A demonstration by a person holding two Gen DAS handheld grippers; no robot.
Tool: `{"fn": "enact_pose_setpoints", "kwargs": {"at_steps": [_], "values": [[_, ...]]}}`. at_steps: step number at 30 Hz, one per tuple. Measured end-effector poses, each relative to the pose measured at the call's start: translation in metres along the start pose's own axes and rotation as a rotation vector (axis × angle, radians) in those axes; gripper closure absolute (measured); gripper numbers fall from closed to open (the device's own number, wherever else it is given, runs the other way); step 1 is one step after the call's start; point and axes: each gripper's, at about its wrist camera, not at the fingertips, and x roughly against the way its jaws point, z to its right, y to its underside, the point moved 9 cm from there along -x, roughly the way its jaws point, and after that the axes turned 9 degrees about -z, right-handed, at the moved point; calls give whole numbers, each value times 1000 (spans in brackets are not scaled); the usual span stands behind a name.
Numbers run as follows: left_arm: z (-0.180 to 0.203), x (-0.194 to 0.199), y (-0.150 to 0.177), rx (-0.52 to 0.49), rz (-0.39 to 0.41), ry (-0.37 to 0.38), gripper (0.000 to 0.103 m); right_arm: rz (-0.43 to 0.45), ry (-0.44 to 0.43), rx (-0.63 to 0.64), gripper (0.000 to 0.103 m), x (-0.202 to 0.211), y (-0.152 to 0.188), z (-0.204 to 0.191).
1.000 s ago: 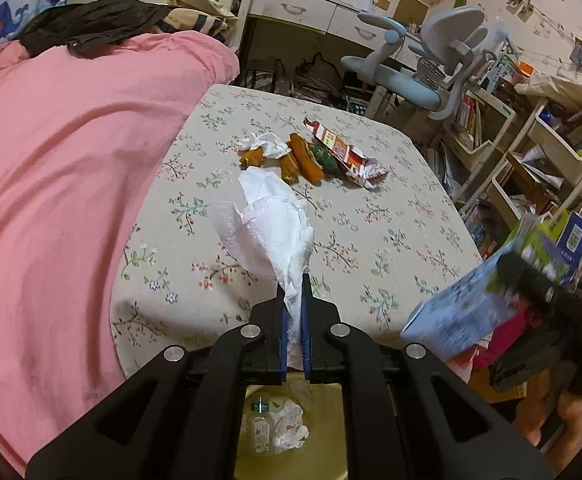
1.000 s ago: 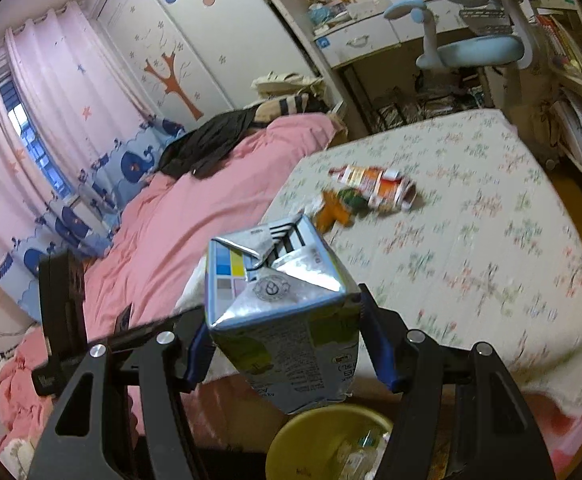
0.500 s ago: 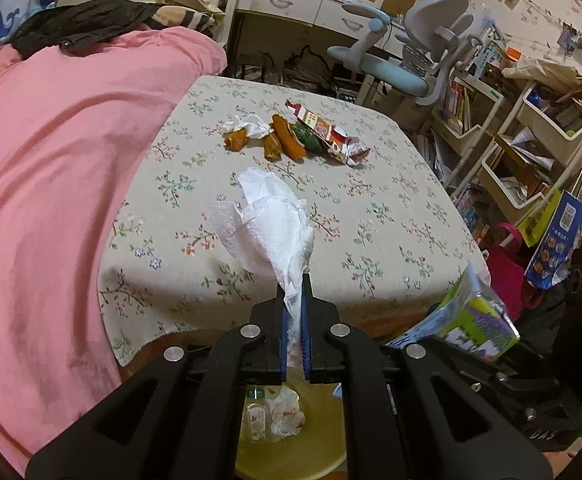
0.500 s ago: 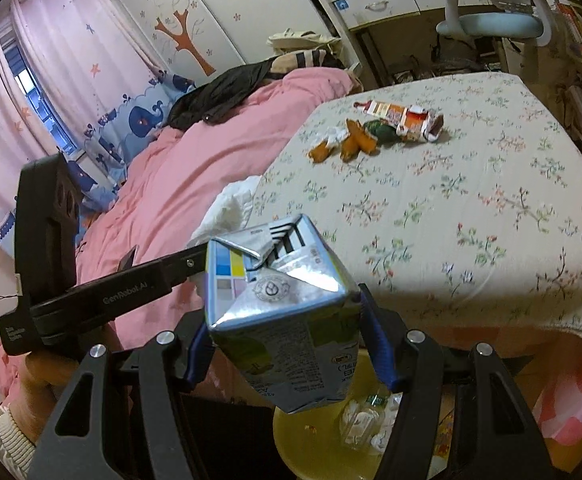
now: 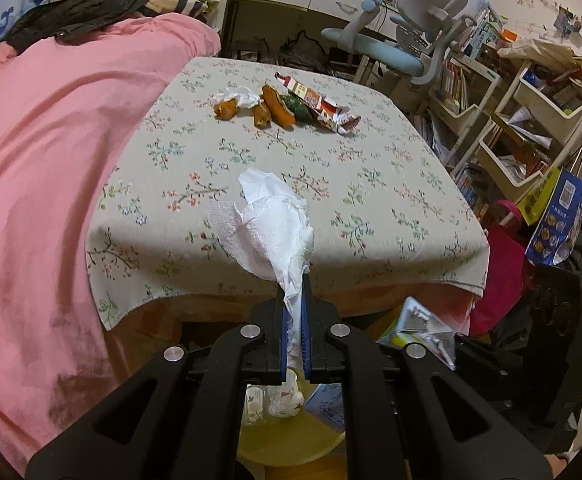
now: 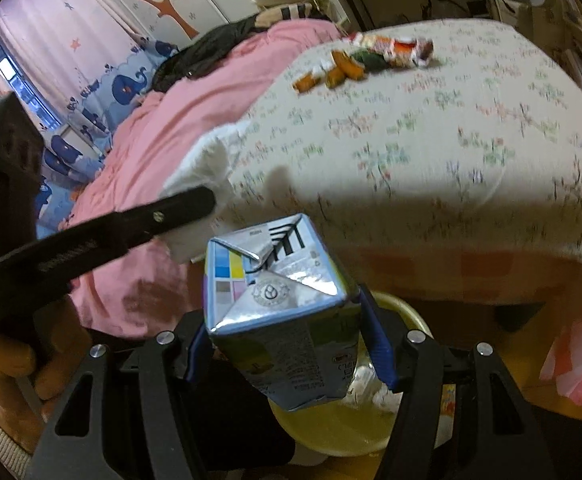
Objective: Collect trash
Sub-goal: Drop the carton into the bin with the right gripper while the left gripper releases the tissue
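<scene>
The bed (image 5: 251,168), under a floral cover with a pink quilt (image 5: 43,160) heaped at its nine o'clock side, fills most of the left wrist view, and the leftover trash lies in a cluster toward twelve o'clock: orange peels (image 5: 275,110), a crumpled snack wrapper (image 5: 323,110) and a small white tissue scrap (image 5: 239,96), all well apart from both tools. Below the near edge of the bed stands the yellow bin (image 6: 407,316), already holding a small bottle (image 5: 255,404) and wadded paper (image 5: 287,400). The right tongs (image 6: 287,344) are pinching a drink carton (image 6: 279,308) across its sides, its long axis tipped forward and down, with its lower end hanging over the bin's mouth at about six o'clock from the fingers. The left tongs (image 5: 294,320) are pressed together on a crumpled white tissue (image 5: 271,228), which stands up past the fingertips toward twelve o'clock while the bin sits directly beneath, at six o'clock. Both loads appear to be over the bin, so the coming move looks like a plain release. The carton seems the lower and nearer of the two; the tissue, being light, may cling to the pads or drift when let go.
</scene>
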Motion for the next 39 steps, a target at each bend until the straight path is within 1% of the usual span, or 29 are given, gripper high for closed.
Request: {"fn": "enact_pose_setpoints", "kwargs": {"at_steps": [9,12,15,21,27,29,31,32,34,36,39], "values": [[5,-5,17,-5,-35,2,97,-103,10,-54,40,-23,25,14],[6,-7,25,-9,-49,-5,97,-155,23,-67,40,-32,35,19],[8,-9,33,-13,-62,-13,97,-180,25,-82,39,-34,40,22],[9,-11,43,-12,-80,-21,97,-172,41,-108,35,-27,42,31],[11,-16,52,-11,-115,-24,97,-136,60,-143,33,-20,34,39],[10,-19,56,-8,-132,-25,92,-124,68,-151,33,-18,33,39],[10,-21,59,-3,-147,-25,75,-110,73,-159,32,-17,31,39],[10,-21,60,-2,-146,-27,73,-106,74,-161,32,-17,30,40],[10,-20,60,-6,-140,-33,62,-96,75,-166,32,-15,29,40],[12,-18,60,-4,-132,-32,55,-90,76,-168,31,-14,28,39],[11,-16,60,-4,-124,-37,53,-82,75,-169,31,-13,29,38]]}}
